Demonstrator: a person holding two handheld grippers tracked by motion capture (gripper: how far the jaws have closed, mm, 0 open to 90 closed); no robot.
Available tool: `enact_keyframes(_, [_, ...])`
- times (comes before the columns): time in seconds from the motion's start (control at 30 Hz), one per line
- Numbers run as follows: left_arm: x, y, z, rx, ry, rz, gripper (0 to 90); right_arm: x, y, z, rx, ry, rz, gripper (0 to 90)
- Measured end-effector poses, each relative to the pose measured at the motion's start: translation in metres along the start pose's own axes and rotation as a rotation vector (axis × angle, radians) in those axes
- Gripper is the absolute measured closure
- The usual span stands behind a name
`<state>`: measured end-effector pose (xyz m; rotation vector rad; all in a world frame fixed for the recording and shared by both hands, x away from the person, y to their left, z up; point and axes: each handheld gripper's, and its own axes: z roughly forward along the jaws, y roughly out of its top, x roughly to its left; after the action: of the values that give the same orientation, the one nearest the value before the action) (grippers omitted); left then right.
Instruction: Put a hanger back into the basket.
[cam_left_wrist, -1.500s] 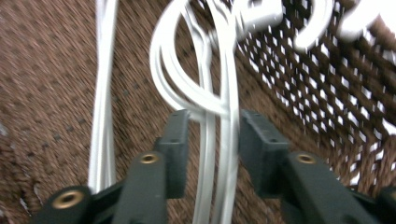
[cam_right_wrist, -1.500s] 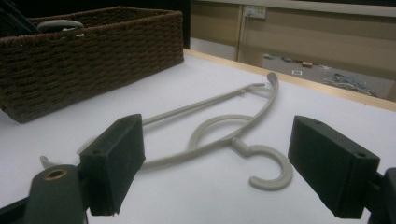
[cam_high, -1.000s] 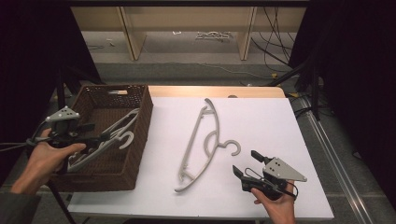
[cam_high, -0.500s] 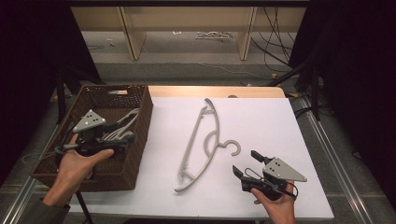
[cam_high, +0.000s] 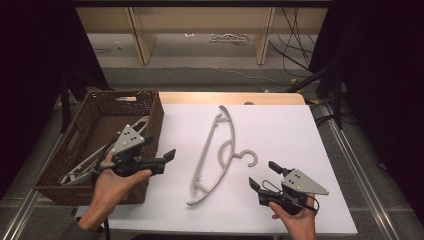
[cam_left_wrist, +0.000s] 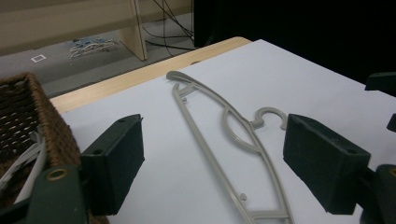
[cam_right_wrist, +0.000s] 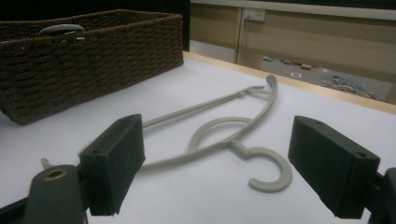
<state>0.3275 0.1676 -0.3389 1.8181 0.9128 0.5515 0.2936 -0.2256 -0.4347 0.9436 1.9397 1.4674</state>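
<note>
Centre of the high view: a beige plastic clothes hanger (cam_high: 216, 152) lies flat on the white table sheet (cam_high: 280, 130), long axis running from upper centre to lower centre, hook curling toward the right. Nothing touches it.

Left of centre in the high view: the left gripper (cam_high: 167, 159), held in the person's left hand (cam_high: 117, 182), sits over the right wall of the dark brown woven wicker basket (cam_high: 152, 107), tips pointing right toward the hanger. Jaws spread wide and have just been opening, with nothing between them. In the left gripper view the two black pads (cam_left_wrist: 114, 161) frame the hanger at mid-frame, well beyond the tips, and the basket edge sits at lower left.

Inside the basket, lower left of the high view: pale grey-white plastic hangers (cam_high: 85, 167) lie in a loose pile against the near wall. The right gripper view shows one curved bit poking above the basket rim at upper left.

Lower right of the high view: the right gripper (cam_high: 265, 175), in the person's right hand (cam_high: 295, 220), rests low over the sheet, tips pointing up-left at the hanger's hook end. Jaws wide apart, nothing between them. In the right gripper view the hook loop sits between the pads, beyond their tips, not touching.

Top of the high view: light wooden shelving (cam_high: 200, 30) and floor cables behind the table.
</note>
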Motion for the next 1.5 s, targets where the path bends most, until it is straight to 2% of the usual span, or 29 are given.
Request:
enact_keyframes(0.23, [-0.021,-0.004,0.017,-0.025,-0.039,0.001,19.8,-0.001,0.000,-0.001,-0.002,0.001,0.006,19.4])
enact_keyframes(0.67, [-0.037,-0.024,0.044,-0.039,-0.060,-0.030,17.9,-0.002,0.000,-0.002,0.001,0.010,0.016,19.3])
enact_keyframes(0.7, [-0.039,-0.026,0.045,-0.032,-0.059,-0.026,17.6,-0.002,0.000,-0.003,0.011,0.005,0.014,19.3])
enact_keyframes(0.73, [-0.035,-0.025,0.047,-0.026,-0.059,0.070,17.2,-0.002,0.000,-0.003,0.011,0.005,0.013,19.3])
enact_keyframes(0.77, [-0.035,-0.027,0.050,-0.021,-0.066,0.094,17.0,-0.001,0.000,-0.003,0.011,0.005,0.012,19.3])
enact_keyframes(0.8, [-0.037,-0.029,0.053,-0.011,-0.072,0.089,17.0,-0.001,0.000,-0.003,0.000,0.005,0.011,19.3])
enact_keyframes(0.83, [-0.044,-0.032,0.056,-0.011,-0.077,0.039,16.9,-0.001,0.000,-0.003,0.002,0.005,0.011,19.3])
enact_keyframes(0.87, [-0.047,-0.034,0.059,0.001,-0.081,0.030,16.9,-0.001,0.000,-0.002,0.001,0.005,0.011,19.3])
enact_keyframes(0.93, [-0.050,-0.037,0.067,0.019,-0.097,0.033,16.9,-0.001,0.000,-0.002,-0.004,0.010,0.013,19.3])
enact_keyframes(0.97, [-0.053,-0.040,0.075,0.055,-0.108,0.046,16.4,-0.001,0.000,-0.002,-0.004,0.010,0.010,19.3])
enact_keyframes(1.07, [-0.056,-0.043,0.085,0.070,-0.114,0.051,16.3,-0.001,0.000,-0.002,-0.003,0.009,0.009,19.3])
enact_keyframes(1.13, [-0.058,-0.045,0.093,0.106,-0.110,0.067,16.2,-0.001,0.000,-0.003,-0.002,0.008,0.008,19.3])
enact_keyframes(1.17, [-0.060,-0.047,0.099,0.101,-0.116,0.045,16.3,-0.002,0.000,-0.004,-0.006,0.007,0.010,19.3])
enact_keyframes(1.23, [-0.061,-0.049,0.107,0.118,-0.109,0.051,16.3,-0.001,-0.001,-0.003,-0.016,0.013,0.023,19.3])
enact_keyframes(1.27, [-0.061,-0.049,0.111,0.126,-0.108,0.068,16.3,-0.002,0.000,-0.004,-0.006,0.008,0.016,19.3])
enact_keyframes(1.33, [-0.064,-0.050,0.120,0.129,-0.094,0.055,16.6,-0.003,-0.001,-0.005,-0.012,-0.005,0.005,19.3])
enact_keyframes(1.37, [-0.065,-0.051,0.124,0.131,-0.100,0.051,16.6,-0.003,-0.001,-0.006,-0.010,-0.003,0.008,19.3])
enact_keyframes(1.4, [-0.065,-0.051,0.128,0.151,-0.100,0.064,16.6,-0.003,-0.001,-0.007,-0.003,0.003,0.019,19.3])
enact_keyframes(1.43, [-0.067,-0.053,0.132,0.150,-0.099,0.051,16.6,-0.003,-0.001,-0.006,-0.015,0.009,0.024,19.3])
enact_keyframes(1.5, [-0.069,-0.054,0.138,0.163,-0.103,0.059,16.6,-0.003,-0.001,-0.007,-0.017,0.009,0.025,19.3])
